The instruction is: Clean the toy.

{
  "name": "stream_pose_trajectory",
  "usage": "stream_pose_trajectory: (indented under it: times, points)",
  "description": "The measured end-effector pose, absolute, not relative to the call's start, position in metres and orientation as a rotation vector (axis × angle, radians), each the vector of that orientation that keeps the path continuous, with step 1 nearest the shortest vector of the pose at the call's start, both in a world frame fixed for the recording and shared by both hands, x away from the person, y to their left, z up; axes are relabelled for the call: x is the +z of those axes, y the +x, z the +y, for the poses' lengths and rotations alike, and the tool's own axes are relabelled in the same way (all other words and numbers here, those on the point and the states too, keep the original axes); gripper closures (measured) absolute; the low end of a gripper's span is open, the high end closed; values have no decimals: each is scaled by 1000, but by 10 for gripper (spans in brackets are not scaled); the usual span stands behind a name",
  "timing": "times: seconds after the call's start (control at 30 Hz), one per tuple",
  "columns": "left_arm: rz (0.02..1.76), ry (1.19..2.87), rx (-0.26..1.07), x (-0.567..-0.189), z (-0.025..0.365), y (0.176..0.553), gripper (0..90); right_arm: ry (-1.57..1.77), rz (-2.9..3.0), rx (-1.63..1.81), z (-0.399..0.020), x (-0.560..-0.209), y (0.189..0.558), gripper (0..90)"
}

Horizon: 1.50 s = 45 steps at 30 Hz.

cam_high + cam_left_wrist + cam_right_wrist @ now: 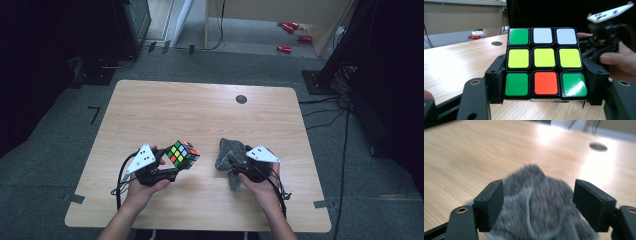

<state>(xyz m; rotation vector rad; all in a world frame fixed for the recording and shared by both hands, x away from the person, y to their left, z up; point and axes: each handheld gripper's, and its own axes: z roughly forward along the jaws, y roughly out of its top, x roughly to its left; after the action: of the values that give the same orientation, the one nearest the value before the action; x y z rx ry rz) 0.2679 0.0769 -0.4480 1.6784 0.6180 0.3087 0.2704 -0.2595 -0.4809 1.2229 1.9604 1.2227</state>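
Just left of the high view's centre, the puzzle cube (182, 154) sits clamped between the left gripper (172, 165)'s jaws; rigid with slick faces, it is best gripped square on opposite sides. The grey cloth (230, 154), right of centre on the table (200, 115), is soft and limp. The right gripper (239, 169)'s jaws stand apart astride it, both hands low.

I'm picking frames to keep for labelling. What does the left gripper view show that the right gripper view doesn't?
Left gripper view: the puzzle cube clamped between its jaws, one face green, white, yellow and orange, plus the right gripper in a hand beyond.

Right gripper view: a grey cloth lying between open jaws, pads clear of it.

Both: the wooden table and its round dark hole.
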Motion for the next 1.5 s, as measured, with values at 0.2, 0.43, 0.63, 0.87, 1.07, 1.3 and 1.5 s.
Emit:
stream_pose_trajectory:
  times: [0.2, 0.43, 0.63, 0.87, 1.07, 1.3, 1.5]
  points:
    - [663, 1664, 281, -445, 77, 270, 348, 1037, 1935, 1396, -247, -466, 257, 232]
    - [686, 1674, 254, -442, 72, 269, 348, 742, 1994, 1468, -205, -467, 238, 227]
    - [709, 1680, 218, -442, 66, 269, 347, 638, 1998, 1473, -186, -471, 230, 217]
    - [744, 1716, 168, -444, 54, 268, 347, 601, 1974, 1463, -179, -476, 228, 219]
    - [750, 1730, 136, -446, 48, 267, 347, 577, 1954, 1437, -176, -479, 227, 224]
    - [754, 1748, 108, -448, 40, 265, 347, 558, 1954, 1404, -171, -482, 226, 279]
    - [775, 1736, 77, -450, 41, 267, 344, 543, 1939, 1358, -169, -483, 225, 330]
